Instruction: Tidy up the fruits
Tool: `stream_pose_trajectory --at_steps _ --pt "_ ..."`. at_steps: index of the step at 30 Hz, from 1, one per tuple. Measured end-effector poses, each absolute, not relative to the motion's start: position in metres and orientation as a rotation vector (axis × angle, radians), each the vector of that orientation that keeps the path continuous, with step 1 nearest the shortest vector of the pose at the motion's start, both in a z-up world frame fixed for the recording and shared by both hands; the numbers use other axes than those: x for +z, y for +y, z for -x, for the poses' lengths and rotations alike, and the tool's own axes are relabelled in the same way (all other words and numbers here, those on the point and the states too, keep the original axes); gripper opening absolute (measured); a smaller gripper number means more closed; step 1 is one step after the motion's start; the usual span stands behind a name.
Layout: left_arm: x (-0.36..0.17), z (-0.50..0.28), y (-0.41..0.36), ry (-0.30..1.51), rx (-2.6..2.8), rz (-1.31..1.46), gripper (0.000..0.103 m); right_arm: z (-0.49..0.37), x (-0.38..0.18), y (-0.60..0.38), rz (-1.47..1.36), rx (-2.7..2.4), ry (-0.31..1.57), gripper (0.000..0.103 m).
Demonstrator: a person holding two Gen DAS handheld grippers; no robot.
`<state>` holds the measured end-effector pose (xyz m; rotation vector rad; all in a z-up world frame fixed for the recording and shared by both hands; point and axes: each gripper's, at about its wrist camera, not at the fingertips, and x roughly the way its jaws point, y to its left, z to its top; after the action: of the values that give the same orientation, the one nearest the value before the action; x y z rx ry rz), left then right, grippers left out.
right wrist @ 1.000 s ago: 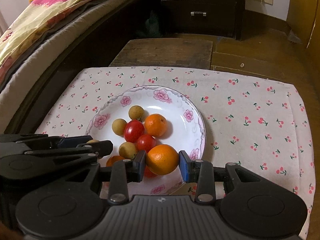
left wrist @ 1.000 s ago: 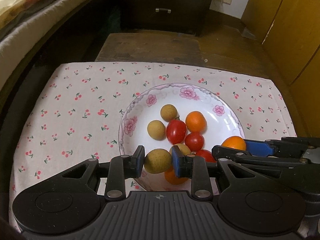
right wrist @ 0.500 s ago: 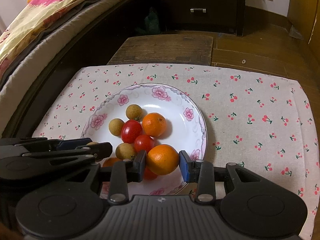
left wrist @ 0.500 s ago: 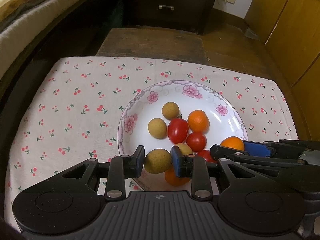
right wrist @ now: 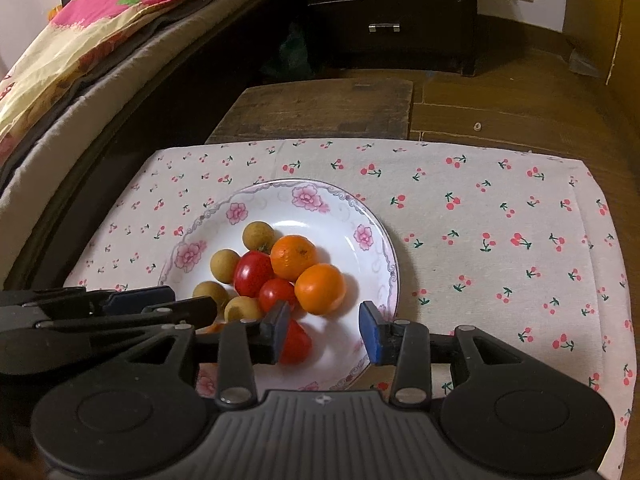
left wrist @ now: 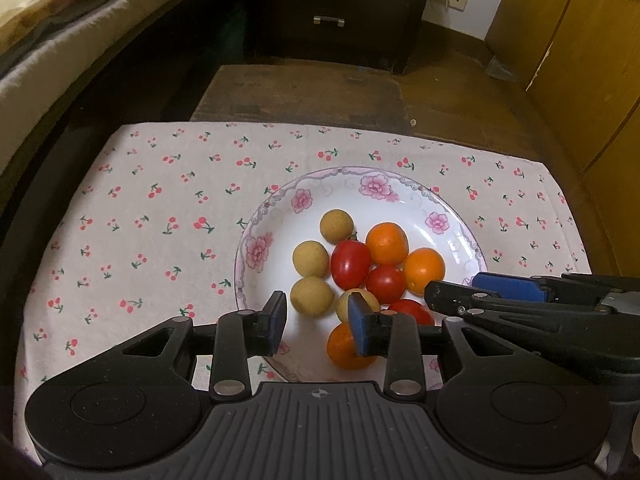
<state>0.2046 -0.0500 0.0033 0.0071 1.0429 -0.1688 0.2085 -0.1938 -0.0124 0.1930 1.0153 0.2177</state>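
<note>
A white flowered plate on the cherry-print cloth holds several longans, three tomatoes and three oranges. My left gripper hovers over the plate's near rim, its jaws opening and only bare plate between them. The longan lies free on the plate just past its tips. My right gripper is over the near right rim, its jaws also opening. The orange rests on the plate beyond its tips, against a tomato. Each gripper shows side-on in the other's view: left gripper, right gripper.
The cherry-print cloth covers a low table. Beyond it stand a dark wooden bench and a dark drawer chest. A bed with a colourful quilt runs along the left. Yellow cabinet doors stand at the right.
Both grippers have opened. The longan has dropped from the left jaws onto the plate, and the orange has left the right jaws and now rests among the fruit.
</note>
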Motion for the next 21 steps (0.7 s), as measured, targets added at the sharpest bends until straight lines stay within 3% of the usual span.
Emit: stream_pose_trajectory --at_steps 21 --pt "0.019 -0.17 -0.047 0.989 -0.169 -0.025 0.055 -0.176 0.01 -0.192 -0.138 0.192 0.988 0.045"
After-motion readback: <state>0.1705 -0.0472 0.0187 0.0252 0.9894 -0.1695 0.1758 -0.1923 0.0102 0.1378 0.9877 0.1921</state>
